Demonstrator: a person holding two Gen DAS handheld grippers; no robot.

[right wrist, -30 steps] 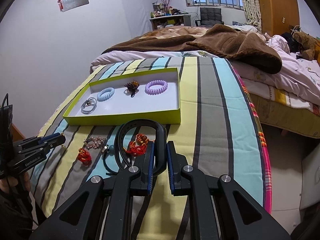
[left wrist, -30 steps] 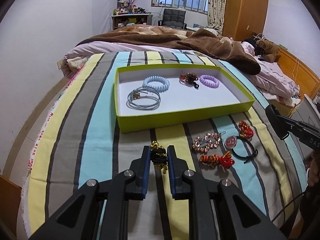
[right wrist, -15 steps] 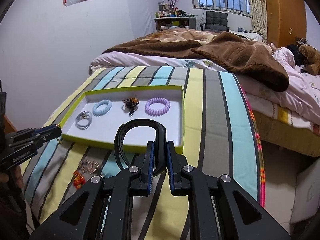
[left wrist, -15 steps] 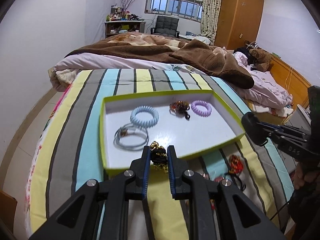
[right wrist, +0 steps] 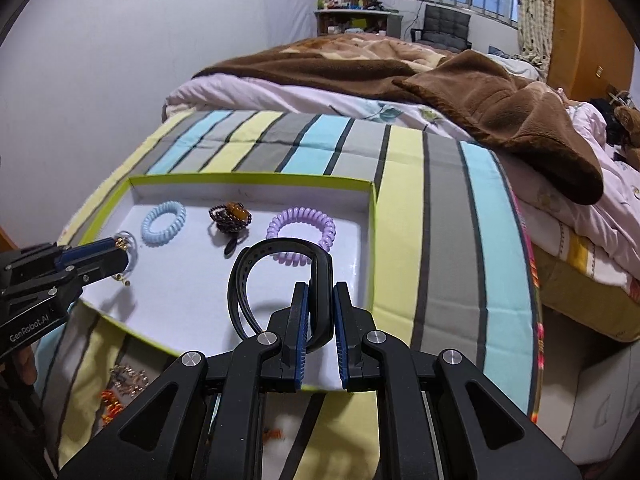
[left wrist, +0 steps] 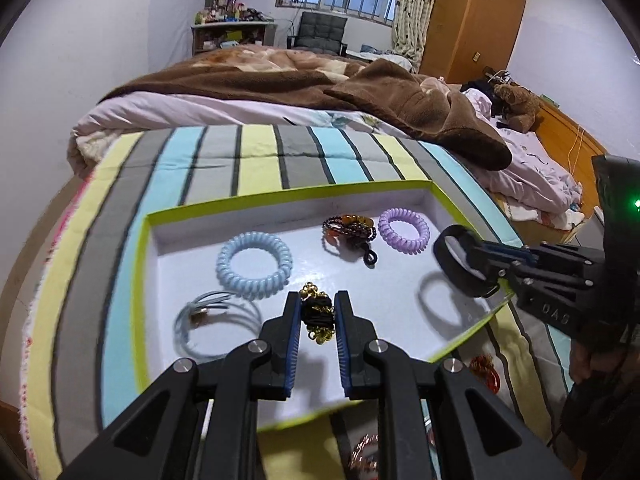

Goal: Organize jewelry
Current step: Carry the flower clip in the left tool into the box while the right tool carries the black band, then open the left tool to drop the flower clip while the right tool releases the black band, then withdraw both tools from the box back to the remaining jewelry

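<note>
Over the green-rimmed tray (left wrist: 144, 280) on the striped bed, the left gripper (left wrist: 317, 316) clenches a black-and-gold hair tie (left wrist: 318, 314); the right gripper (right wrist: 320, 312) clenches a black band (right wrist: 276, 252) just above the tray floor.

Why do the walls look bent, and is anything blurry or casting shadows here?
Left wrist view: the fisheye lens bows the walls; the black band throws a soft ring-shaped shadow on the tray floor, and the striped cloth smears at the edge. Right wrist view: same bending; the trinkets lying before the tray are blurred.
</note>
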